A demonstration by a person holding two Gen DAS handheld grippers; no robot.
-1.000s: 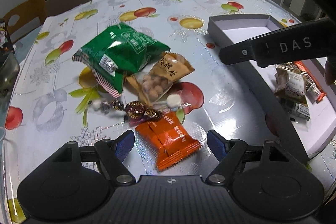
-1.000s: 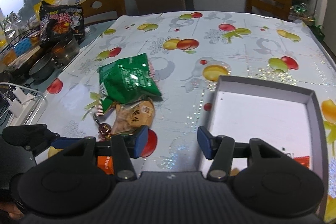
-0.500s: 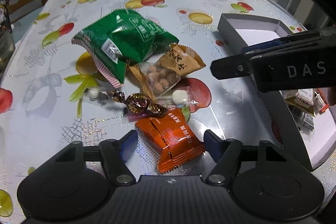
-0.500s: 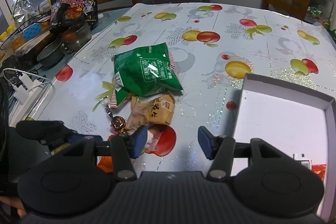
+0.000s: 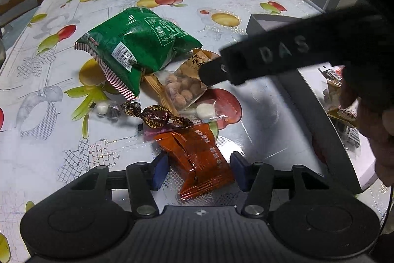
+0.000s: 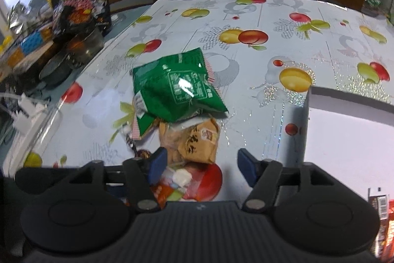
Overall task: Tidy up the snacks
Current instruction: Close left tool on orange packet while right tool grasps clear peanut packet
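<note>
The grey box (image 5: 317,100) holds several small packets (image 5: 344,110). The left gripper (image 5: 198,168) has been narrowing around the orange packet (image 5: 197,154), not yet pressing; the right gripper (image 6: 202,165) has been widening, empty, over the peanut packet (image 6: 194,142).

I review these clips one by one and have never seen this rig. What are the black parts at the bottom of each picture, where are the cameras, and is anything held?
No robot: a person carries a two-finger gripper in each hand, with a camera on each looking along its fingers. The left gripper has just been closing around the orange packet, which lies on the fruit-print table; its pads do not yet press it. The right gripper has just been opening, empty, over the brown peanut bag, beside the green bag. The grey tray holds sorted snacks.
</note>
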